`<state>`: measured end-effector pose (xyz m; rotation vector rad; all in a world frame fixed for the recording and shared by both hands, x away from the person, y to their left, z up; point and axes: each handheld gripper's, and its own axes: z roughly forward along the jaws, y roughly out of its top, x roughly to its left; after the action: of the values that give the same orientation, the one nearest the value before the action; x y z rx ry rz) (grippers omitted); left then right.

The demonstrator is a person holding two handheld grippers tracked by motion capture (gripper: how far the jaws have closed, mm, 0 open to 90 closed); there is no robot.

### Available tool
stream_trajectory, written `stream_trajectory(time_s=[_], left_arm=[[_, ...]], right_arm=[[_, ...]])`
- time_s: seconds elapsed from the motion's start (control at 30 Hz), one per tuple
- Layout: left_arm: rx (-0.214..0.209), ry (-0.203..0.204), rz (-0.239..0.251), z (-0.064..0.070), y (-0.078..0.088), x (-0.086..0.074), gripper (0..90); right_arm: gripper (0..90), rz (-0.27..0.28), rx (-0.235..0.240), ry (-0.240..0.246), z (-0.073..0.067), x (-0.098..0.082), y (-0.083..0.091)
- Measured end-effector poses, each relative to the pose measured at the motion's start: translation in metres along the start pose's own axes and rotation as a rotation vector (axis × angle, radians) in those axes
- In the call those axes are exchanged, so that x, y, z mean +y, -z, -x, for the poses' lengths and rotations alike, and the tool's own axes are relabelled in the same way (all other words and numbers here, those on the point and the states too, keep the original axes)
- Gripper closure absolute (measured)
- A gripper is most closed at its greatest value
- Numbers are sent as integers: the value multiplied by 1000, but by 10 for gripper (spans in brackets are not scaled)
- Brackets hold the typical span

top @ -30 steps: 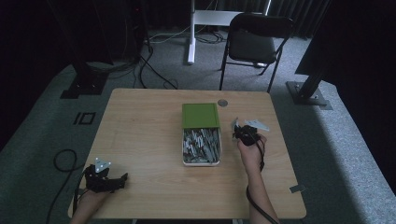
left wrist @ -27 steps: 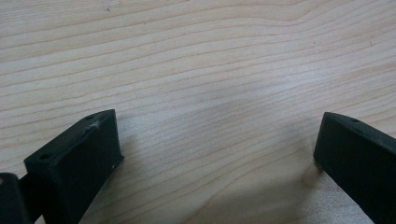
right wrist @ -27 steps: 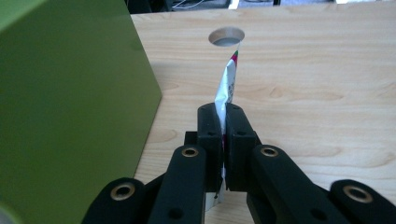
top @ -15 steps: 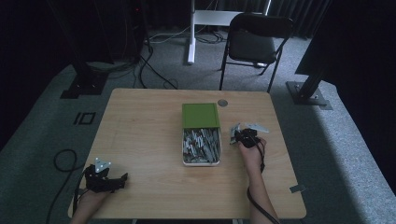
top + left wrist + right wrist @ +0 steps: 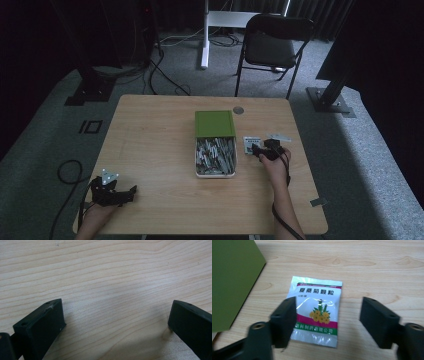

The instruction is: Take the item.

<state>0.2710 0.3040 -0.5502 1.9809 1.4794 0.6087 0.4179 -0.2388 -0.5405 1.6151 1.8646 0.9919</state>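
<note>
A white sachet (image 5: 316, 317) with yellow flowers and red and green bands lies flat on the wooden table (image 5: 150, 140), just right of the box. My right gripper (image 5: 328, 320) hovers over the sachet (image 5: 250, 145), open, with nothing between its jaws. In the high view the right gripper (image 5: 262, 149) sits right of the box. My left gripper (image 5: 131, 192) rests near the table's front left corner, open over bare wood (image 5: 112, 290).
A box (image 5: 215, 156) full of several similar packets stands mid-table, its green lid (image 5: 214, 123) folded back; the lid's edge (image 5: 232, 280) shows beside the sachet. A small round grommet (image 5: 238, 110) sits behind it. A folding chair (image 5: 272, 45) stands beyond the table.
The right gripper has drifted slightly forward and left, nearer the sachet. The left gripper has stayed put.
</note>
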Motion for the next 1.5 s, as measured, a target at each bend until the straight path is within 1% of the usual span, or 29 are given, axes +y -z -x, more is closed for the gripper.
stream_trajectory(time_s=[0.03, 0.07, 0.1, 0.2, 0.23, 0.3, 0.33, 0.37, 0.4, 0.5, 0.53, 0.6, 0.63, 0.7, 0.73, 0.8, 0.83, 0.9, 0.93, 0.97, 1.0, 1.2, 1.37, 1.4, 1.5], left_arm=[[0, 0, 0, 0, 0, 0, 13], [0, 0, 0, 0, 0, 0, 13], [0, 0, 0, 0, 0, 0, 13], [0, 0, 0, 0, 0, 0, 13], [0, 0, 0, 0, 0, 0, 13], [0, 0, 0, 0, 0, 0, 13], [0, 0, 0, 0, 0, 0, 13], [0, 0, 0, 0, 0, 0, 13], [0, 0, 0, 0, 0, 0, 13], [0, 0, 0, 0, 0, 0, 13], [0, 0, 0, 0, 0, 0, 13], [0, 0, 0, 0, 0, 0, 13], [0, 0, 0, 0, 0, 0, 13], [0, 0, 0, 0, 0, 0, 13], [0, 0, 0, 0, 0, 0, 13], [0, 0, 0, 0, 0, 0, 13], [0, 0, 0, 0, 0, 0, 13], [0, 0, 1, 0, 0, 0, 13], [0, 0, 1, 0, 0, 0, 13], [0, 0, 1, 0, 0, 0, 13], [0, -2, 0, 0, 0, 0, 13], [0, -2, 0, 0, 0, 0, 13], [1, -2, -1, 0, 0, 0, 13], [0, -2, 0, 0, 0, 0, 13], [0, -2, 0, 0, 0, 0, 13]], right_arm=[[252, 5, -3, -2, 1, -1, 2], [252, 5, -3, -2, 1, -1, 2], [201, 17, -12, -18, 2, -4, 6], [190, 20, -22, -14, 4, -7, 10], [166, 12, -32, -10, 6, -10, 13], [164, 2, -36, -3, 7, -12, 15], [164, -1, -47, -11, 9, -15, 19], [164, -1, -47, -11, 9, -15, 19], [164, 0, -57, -9, 11, -18, 24], [164, -2, -61, -2, 14, -20, 28], [164, -12, -64, 6, 16, -22, 33], [163, -18, -65, 6, 17, -23, 36], [163, -11, -65, -8, 20, -24, 41], [163, -5, -73, -13, 22, -24, 44], [164, 5, -82, -17, 24, -25, 50], [164, 11, -83, -26, 27, -26, 55], [164, 11, -83, -26, 27, -26, 55], [164, 12, -98, -35, 32, -30, 62], [164, 12, -98, -35, 32, -30, 62], [164, 12, -103, -44, 35, -33, 66], [164, 10, -104, -41, 37, -35, 68], [164, -1, -110, -43, 42, -45, 77], [163, -7, -108, -37, 42, -50, 83], [164, -9, -112, -28, 42, -54, 85], [163, -9, -111, -34, 42, -57, 88]])
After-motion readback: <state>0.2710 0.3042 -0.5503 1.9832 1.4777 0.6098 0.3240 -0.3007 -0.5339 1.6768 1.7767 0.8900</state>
